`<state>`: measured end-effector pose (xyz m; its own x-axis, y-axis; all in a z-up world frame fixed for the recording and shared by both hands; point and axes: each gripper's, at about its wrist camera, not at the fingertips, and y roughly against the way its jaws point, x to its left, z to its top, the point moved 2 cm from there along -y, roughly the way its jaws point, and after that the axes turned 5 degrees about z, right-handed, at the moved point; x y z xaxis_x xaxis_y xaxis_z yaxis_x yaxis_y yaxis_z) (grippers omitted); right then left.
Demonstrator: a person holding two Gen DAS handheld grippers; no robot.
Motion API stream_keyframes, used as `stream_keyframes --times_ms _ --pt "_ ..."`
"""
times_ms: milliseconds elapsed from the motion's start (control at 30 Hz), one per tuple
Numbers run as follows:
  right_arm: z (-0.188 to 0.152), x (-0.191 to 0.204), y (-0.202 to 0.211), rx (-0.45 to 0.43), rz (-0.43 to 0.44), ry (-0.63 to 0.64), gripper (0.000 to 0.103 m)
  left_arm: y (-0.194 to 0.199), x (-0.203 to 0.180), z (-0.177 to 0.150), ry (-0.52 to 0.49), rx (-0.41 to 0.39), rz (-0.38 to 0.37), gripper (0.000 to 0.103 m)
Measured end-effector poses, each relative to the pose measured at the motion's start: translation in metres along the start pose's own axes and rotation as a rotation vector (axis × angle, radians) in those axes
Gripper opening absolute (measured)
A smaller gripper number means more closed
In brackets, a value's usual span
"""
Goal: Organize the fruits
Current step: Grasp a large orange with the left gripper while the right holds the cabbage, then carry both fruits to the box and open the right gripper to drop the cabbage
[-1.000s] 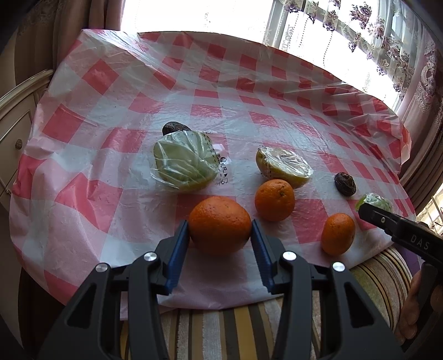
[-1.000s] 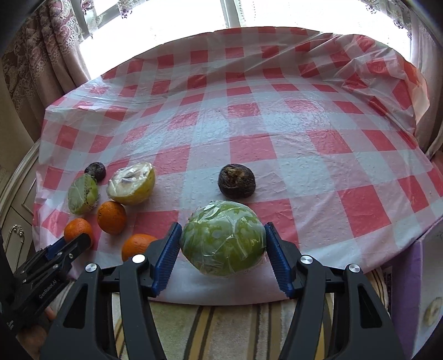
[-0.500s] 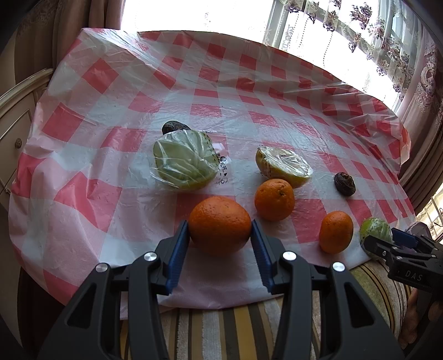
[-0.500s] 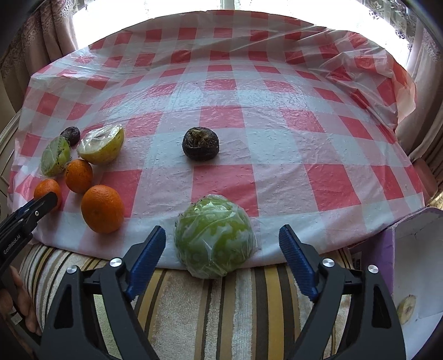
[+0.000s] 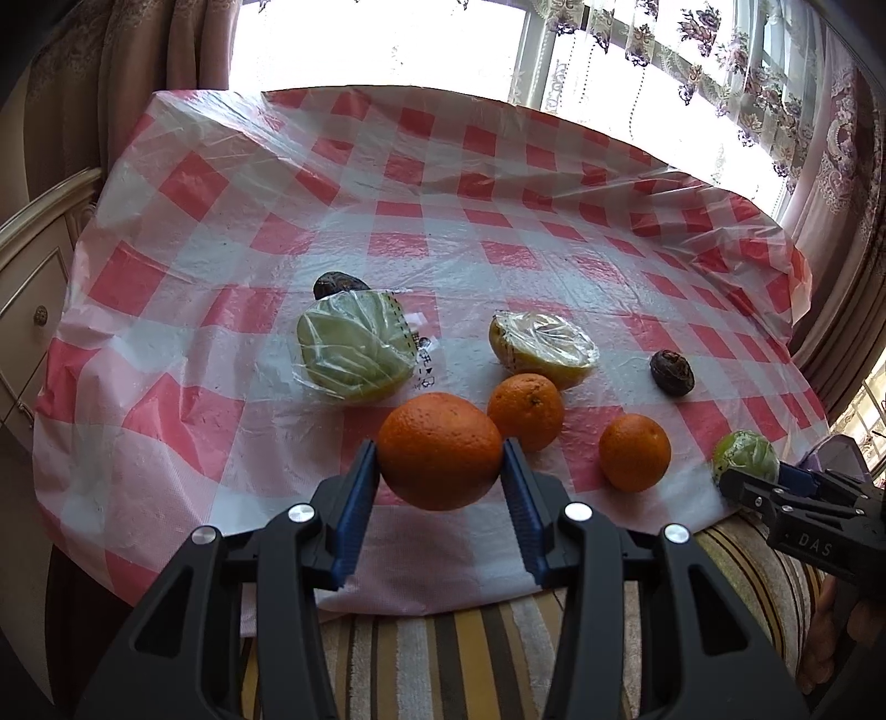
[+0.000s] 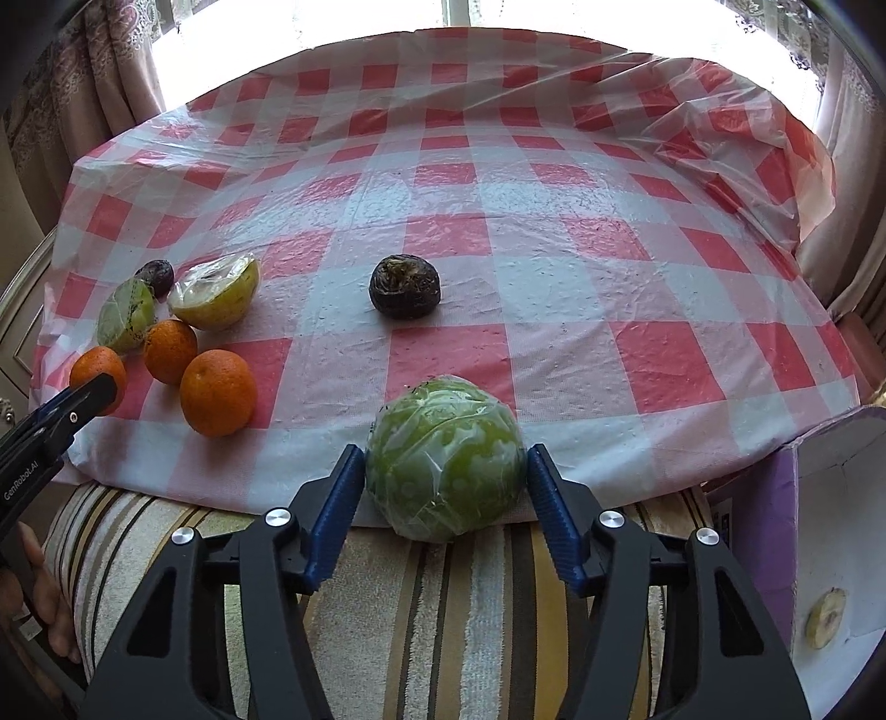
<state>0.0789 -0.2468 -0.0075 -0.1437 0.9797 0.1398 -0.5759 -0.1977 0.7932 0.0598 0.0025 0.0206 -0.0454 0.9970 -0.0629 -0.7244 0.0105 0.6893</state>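
Checked tablecloth (image 5: 183, 183); left gripper (image 5: 440, 468) clamped on large orange (image 5: 440, 450), right gripper (image 6: 446, 476) pinching wrapped green fruit (image 6: 446, 465) at table edge

Blown-out daylight from the window (image 5: 387, 50) behind, glare on tablecloth (image 6: 498, 199), fisheye-bent edges

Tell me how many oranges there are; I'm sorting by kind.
3. One orange sits between the left gripper's fingers at the near table edge, a second is just behind it to the right, and a third farther right. None seems hidden.
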Motion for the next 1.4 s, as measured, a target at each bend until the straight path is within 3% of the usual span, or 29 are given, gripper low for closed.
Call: stream_keyframes --times_ms 267,600,1067,1400 --pt "0.002 -0.012 0.014 -0.037 0.005 -0.03 0.059 0.017 -0.02 0.009 -0.053 -0.042 -0.012 0.045" --pt "0.008 -0.041 0.035 -0.079 -0.015 -0.076 0.059 0.024 -0.073 0.017 -0.149 -0.061 -0.086 0.045" --pt "-0.005 -0.149 0.085 -0.147 -0.151 -0.227 0.059 0.023 -0.222 0.014 -0.366 -0.052 -0.309 0.045" --pt "-0.03 -0.244 0.111 -0.145 -0.298 -0.346 0.059 0.027 -0.341 -0.016 -0.573 -0.027 -0.502 0.045"
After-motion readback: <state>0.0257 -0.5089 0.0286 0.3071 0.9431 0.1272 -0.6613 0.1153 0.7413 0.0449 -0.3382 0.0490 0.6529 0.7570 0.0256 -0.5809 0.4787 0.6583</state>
